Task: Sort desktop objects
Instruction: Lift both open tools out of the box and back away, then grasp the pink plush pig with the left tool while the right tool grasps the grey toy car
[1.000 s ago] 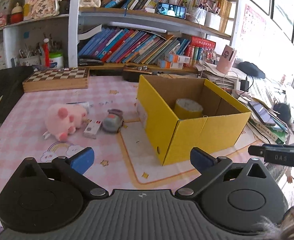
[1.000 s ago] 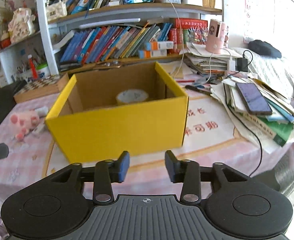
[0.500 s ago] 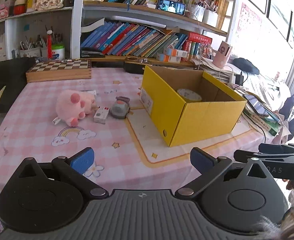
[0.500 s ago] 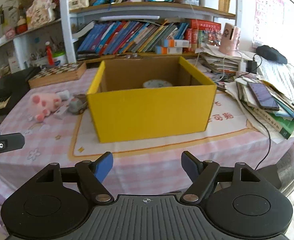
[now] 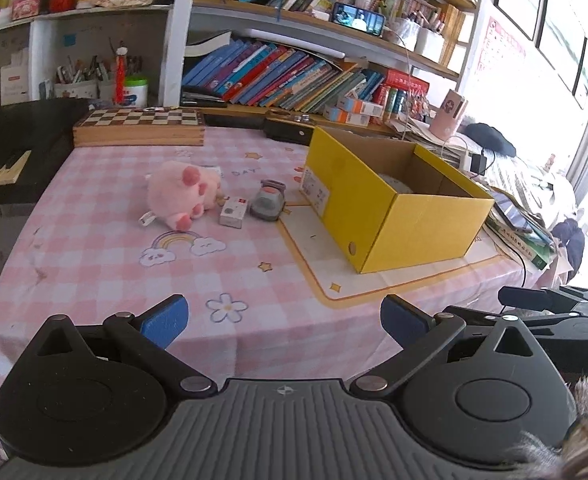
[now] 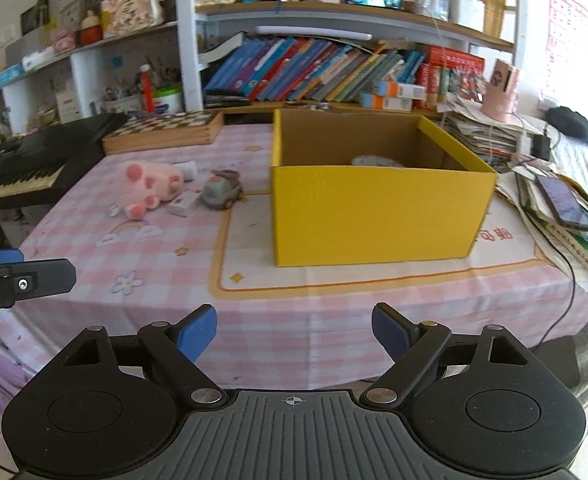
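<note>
A yellow cardboard box [image 6: 378,210] [image 5: 414,224] stands open on the pink checked tablecloth, with a pale roll [image 6: 376,161] inside it. Left of the box lie a pink plush pig [image 5: 182,192] [image 6: 148,184], a small white box [image 5: 234,211] [image 6: 184,202] and a grey toy car [image 5: 269,202] [image 6: 222,192]. My left gripper [image 5: 284,318] hangs open over the table's near edge with nothing between its fingers. My right gripper [image 6: 294,330] sits back from the table's front edge, its jaws opening and empty. Each gripper shows at the side of the other's view.
A wooden chessboard case [image 5: 140,126] lies at the back of the table. A keyboard [image 6: 18,172] stands to the left. Shelves of books [image 5: 294,76] rise behind. Stacked papers with a phone [image 6: 562,200] and a cable crowd the right edge.
Both grippers have pulled back from the box toward the table's near edge, so more tablecloth shows. The right gripper's jaws have spread from narrow to wide.
</note>
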